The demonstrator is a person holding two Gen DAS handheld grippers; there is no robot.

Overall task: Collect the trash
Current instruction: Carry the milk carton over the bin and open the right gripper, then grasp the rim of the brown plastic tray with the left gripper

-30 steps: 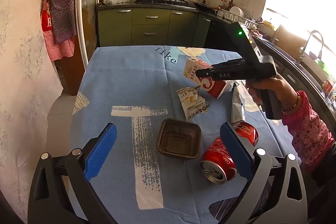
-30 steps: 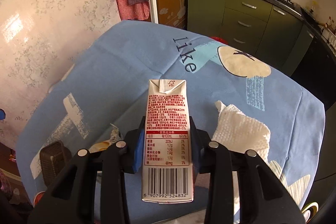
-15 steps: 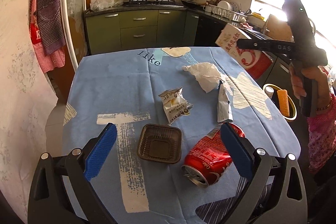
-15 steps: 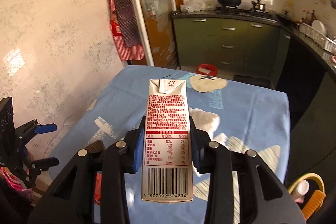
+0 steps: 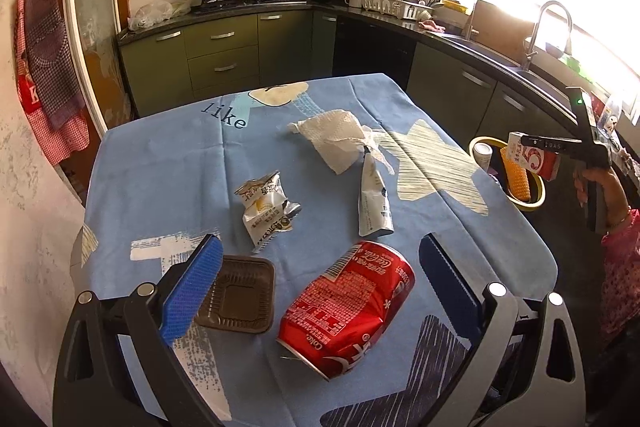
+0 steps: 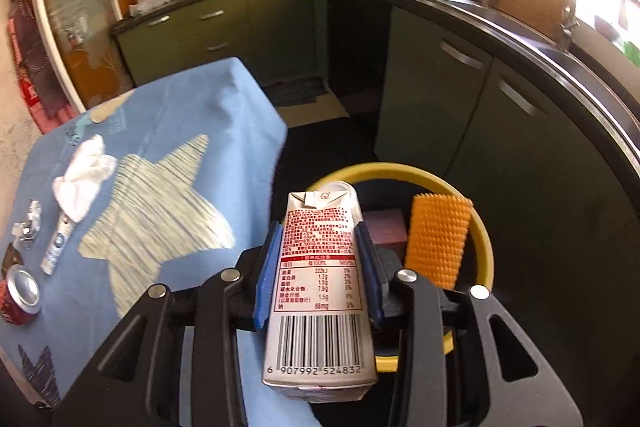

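My right gripper (image 6: pixel 318 259) is shut on a white and red milk carton (image 6: pixel 320 291), held over a yellow bin (image 6: pixel 400 171) on the floor beside the table. The bin holds an orange spiky piece (image 6: pixel 438 239) and a bottle. From the left wrist view the same carton (image 5: pixel 534 159) hangs above the bin (image 5: pixel 534 201). My left gripper (image 5: pixel 320 275) stands open above a crushed red cola can (image 5: pixel 348 311). A brown plastic tray (image 5: pixel 240 301), a crumpled snack wrapper (image 5: pixel 266 207), a flattened silver packet (image 5: pixel 374 203) and a white paper towel (image 5: pixel 340 137) lie on the blue tablecloth (image 5: pixel 160 155).
Green kitchen cabinets (image 5: pixel 216 63) with a dark counter run behind and to the right of the table. A sink tap (image 5: pixel 548 27) and dish rack (image 5: pixel 392 5) stand on the counter. A person's hand in a pink sleeve (image 5: pixel 620 267) holds the right gripper.
The right gripper has swung with the carton from over the table to above the yellow bin. The left gripper has drifted towards the can, which now lies between its fingers.
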